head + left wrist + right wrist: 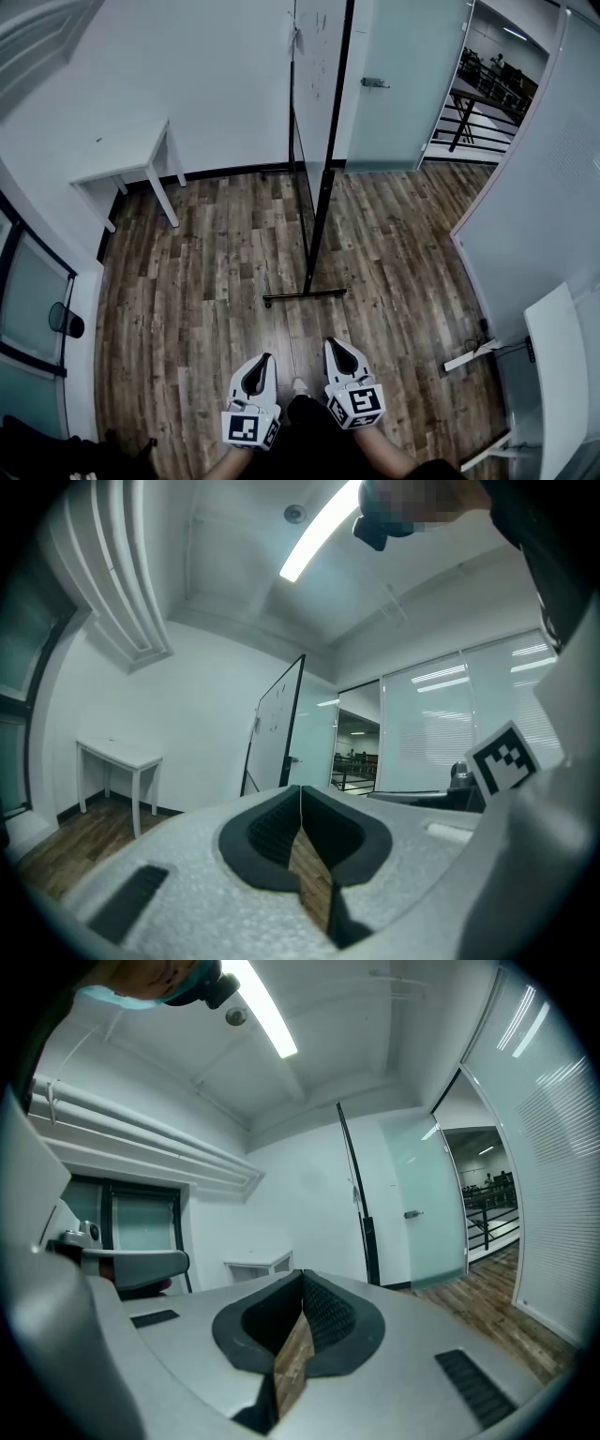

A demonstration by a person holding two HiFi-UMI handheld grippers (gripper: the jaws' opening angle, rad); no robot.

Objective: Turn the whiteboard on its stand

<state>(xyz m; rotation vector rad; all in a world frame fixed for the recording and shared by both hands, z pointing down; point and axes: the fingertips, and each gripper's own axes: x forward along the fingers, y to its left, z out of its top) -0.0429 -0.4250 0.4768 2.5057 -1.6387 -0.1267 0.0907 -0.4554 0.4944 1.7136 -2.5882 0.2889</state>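
The whiteboard stands edge-on ahead of me on a black stand whose foot bar rests on the wood floor. It appears again in the left gripper view as a white panel and in the right gripper view as a thin black edge. My left gripper and right gripper hang low near my body, well short of the stand. Both are shut with nothing between the jaws. In their own views the left gripper and the right gripper show tips pressed together.
A small white table stands against the back wall at left. A glass door is beyond the board, with railings past it. White furniture sits at the right, a dark window frame at the left.
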